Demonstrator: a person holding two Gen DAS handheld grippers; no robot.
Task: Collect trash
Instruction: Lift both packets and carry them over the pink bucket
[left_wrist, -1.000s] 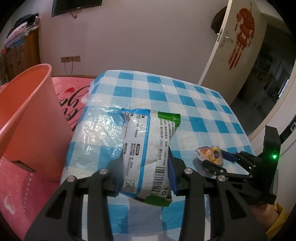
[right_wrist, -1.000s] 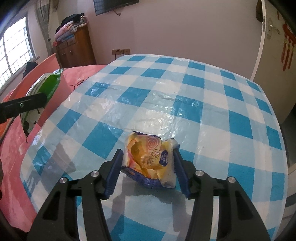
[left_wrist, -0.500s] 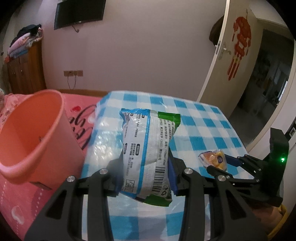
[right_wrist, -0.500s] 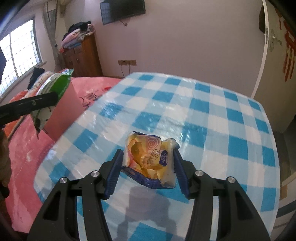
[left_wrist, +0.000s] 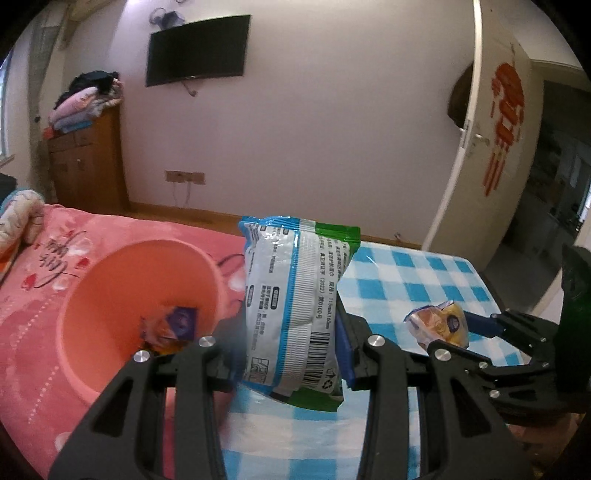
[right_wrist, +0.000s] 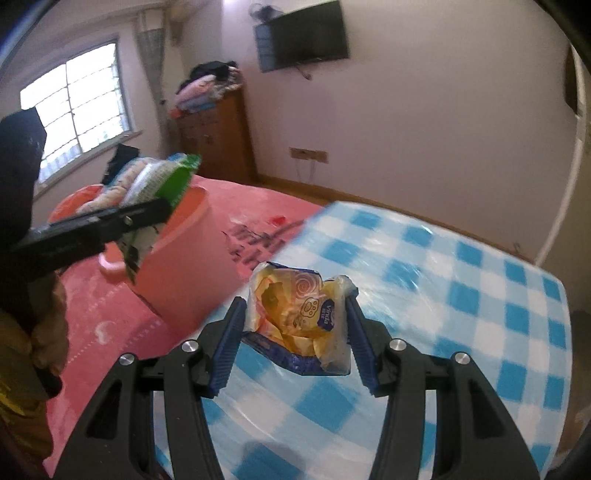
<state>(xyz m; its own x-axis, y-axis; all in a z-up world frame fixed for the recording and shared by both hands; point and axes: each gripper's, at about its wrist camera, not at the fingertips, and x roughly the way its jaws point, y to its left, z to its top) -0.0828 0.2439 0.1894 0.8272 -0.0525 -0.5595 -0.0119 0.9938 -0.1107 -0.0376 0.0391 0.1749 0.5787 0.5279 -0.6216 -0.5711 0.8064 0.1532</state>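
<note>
While my left claw (left_wrist: 291, 354) pinches the packet (left_wrist: 295, 306), I centre it over the bucket (left_wrist: 110, 291) before releasing; right claw (right_wrist: 295, 341) grips the wrapper (right_wrist: 299, 325).

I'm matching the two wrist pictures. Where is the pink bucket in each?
Left wrist: bucket at left centre, seen from above, a wrapper inside.
Right wrist: bucket at left centre, seen from the side, behind the left gripper.
Shared landmark: the TV.
</note>
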